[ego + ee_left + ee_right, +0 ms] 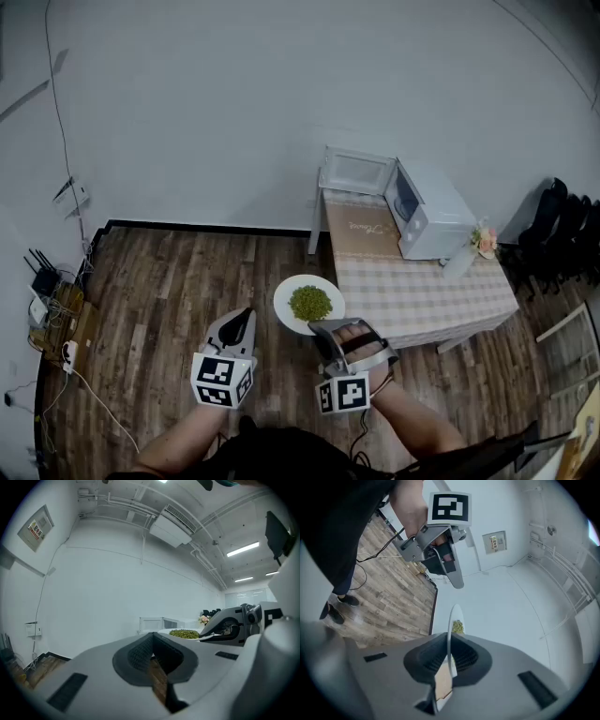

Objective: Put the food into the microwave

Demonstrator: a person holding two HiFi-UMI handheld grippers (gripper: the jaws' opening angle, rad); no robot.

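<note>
right gripper (321, 328) is clamped on the near rim of the white plate (284, 302). in the right gripper view the rim runs edge-on between the jaws. the plate is held out over the wood floor (159, 291) in the middle of the head view, right by the near left corner of the checked desk (422, 291), with the green food (310, 303) piled in its centre. left gripper (246, 317) sits just lower left of the plate, not touching it, jaws pressed together on nothing. the microwave (431, 220) is at the far end of the desk, upper right of the frame, with its door (354, 173) swung open. some pink flowers (485, 241) stand just right of it.
</note>
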